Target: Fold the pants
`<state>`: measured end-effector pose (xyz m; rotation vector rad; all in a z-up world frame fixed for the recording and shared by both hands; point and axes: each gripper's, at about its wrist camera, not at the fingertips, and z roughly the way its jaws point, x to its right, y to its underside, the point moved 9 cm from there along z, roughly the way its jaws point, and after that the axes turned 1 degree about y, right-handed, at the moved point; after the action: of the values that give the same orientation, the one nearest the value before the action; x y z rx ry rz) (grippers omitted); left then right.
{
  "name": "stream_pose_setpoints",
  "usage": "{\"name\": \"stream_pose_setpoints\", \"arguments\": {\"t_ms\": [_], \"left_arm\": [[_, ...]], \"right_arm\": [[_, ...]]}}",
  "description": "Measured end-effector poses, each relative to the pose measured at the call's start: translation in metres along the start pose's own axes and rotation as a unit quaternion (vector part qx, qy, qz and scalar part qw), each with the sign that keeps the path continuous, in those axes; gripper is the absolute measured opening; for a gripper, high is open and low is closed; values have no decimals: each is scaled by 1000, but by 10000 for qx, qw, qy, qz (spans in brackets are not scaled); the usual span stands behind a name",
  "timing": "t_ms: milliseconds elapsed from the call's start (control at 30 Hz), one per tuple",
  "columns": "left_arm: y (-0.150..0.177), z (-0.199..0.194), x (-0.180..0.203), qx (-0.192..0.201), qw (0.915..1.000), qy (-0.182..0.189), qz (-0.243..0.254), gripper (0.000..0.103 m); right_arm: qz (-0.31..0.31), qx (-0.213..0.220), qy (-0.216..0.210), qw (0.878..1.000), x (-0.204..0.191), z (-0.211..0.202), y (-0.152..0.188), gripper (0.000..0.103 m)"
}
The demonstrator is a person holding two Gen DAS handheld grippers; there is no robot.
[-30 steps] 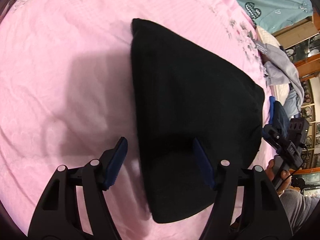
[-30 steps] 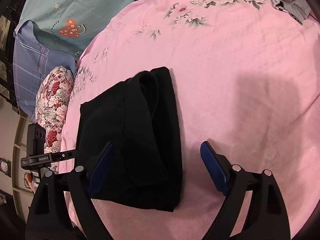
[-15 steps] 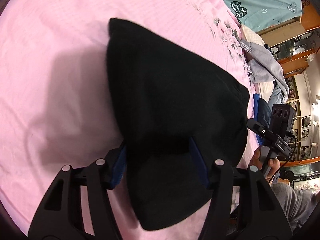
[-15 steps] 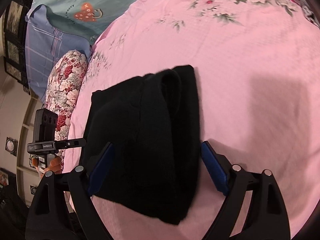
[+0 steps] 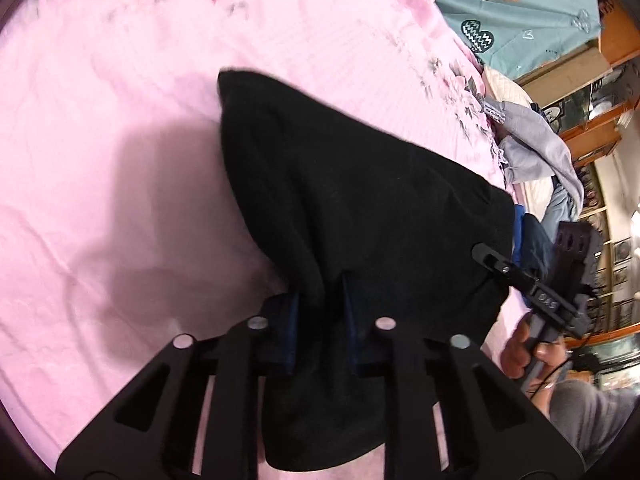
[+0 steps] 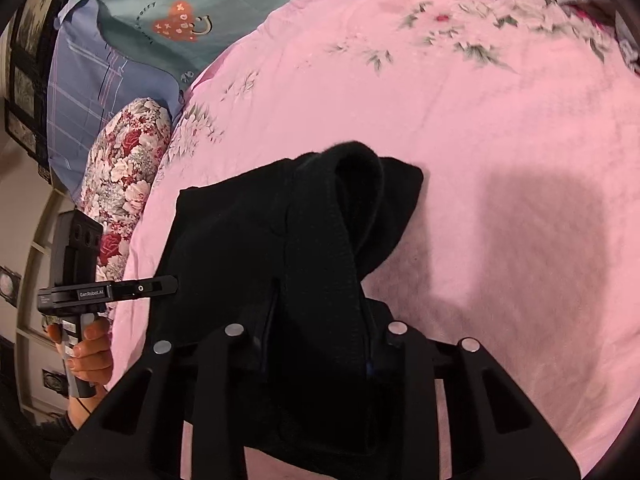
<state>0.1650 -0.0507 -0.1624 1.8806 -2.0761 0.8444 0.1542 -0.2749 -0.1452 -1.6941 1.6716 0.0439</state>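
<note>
The black pants (image 5: 360, 208) lie folded on the pink bedsheet (image 5: 100, 160). My left gripper (image 5: 320, 320) is shut on their near edge, the cloth bunched between the blue pads. In the right wrist view the pants (image 6: 248, 248) show a raised thick fold, and my right gripper (image 6: 320, 344) is shut on that near edge. The other hand-held gripper shows at the side of each view, the right one (image 5: 560, 288) and the left one (image 6: 80, 280).
Grey clothes (image 5: 536, 140) lie at the bed's far right edge. A teal quilt (image 6: 180, 12), a blue plaid pillow (image 6: 84, 92) and a floral pillow (image 6: 124, 160) lie beyond the sheet. Wooden shelving (image 5: 600, 80) stands behind.
Both grippers moved forward onto the pants' near edge and closed on it. The cloth is now bunched and lifted at the grips.
</note>
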Motion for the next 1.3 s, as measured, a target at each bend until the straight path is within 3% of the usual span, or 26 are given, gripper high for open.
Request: {"name": "stream_pose_setpoints", "arguments": {"t_ms": [167,300,500,600,767,933,1000,1033,1067,1100,1167,1300], "left_arm": [[-12,-42,22,643,9973,-97,346,15],[-34,-94,31,1381,9886,-324,499,15],[-106,-170,7,2342,9681,-773,453,15],[-145,-184,-7,2616,9582,-1074,425,15],[-189,-165,-55,2632,9525,-1518,224,15],[-202,-86,-136,1950,9617,-1908,-258,17],[-197,-59,-164,1705,9606,-2161,-376,38],[-196,-59,-171,1858,9576,-2170,-379,46],[-194,-64,-175,1916,9539,-2277,-391,63],[-194,-68,-179,1956,9511,-2353,-417,68],[-191,-79,-188,1994,9447,-2553,-505,68],[-180,-93,-197,1969,9387,-2720,-778,67]], "right_arm": [[-554,279,-1,9981,-46,-27,-21,29],[-1215,546,-61,9911,-100,-47,-45,29],[-1889,1133,-229,9752,-179,-48,-118,29],[-2148,1437,-310,9655,-209,-32,-155,29],[-2155,1578,-358,9630,-226,34,-206,29],[-1955,1059,18,9750,-184,132,-220,29],[-1947,674,258,9782,-161,168,-214,33],[-1920,453,420,9794,-145,185,-211,36],[-1821,313,486,9816,-128,197,-208,47],[-1684,343,342,9845,-120,196,-207,53],[-1471,354,138,9884,-113,187,-208,53],[-1596,503,609,9840,-114,167,-205,53]]}}
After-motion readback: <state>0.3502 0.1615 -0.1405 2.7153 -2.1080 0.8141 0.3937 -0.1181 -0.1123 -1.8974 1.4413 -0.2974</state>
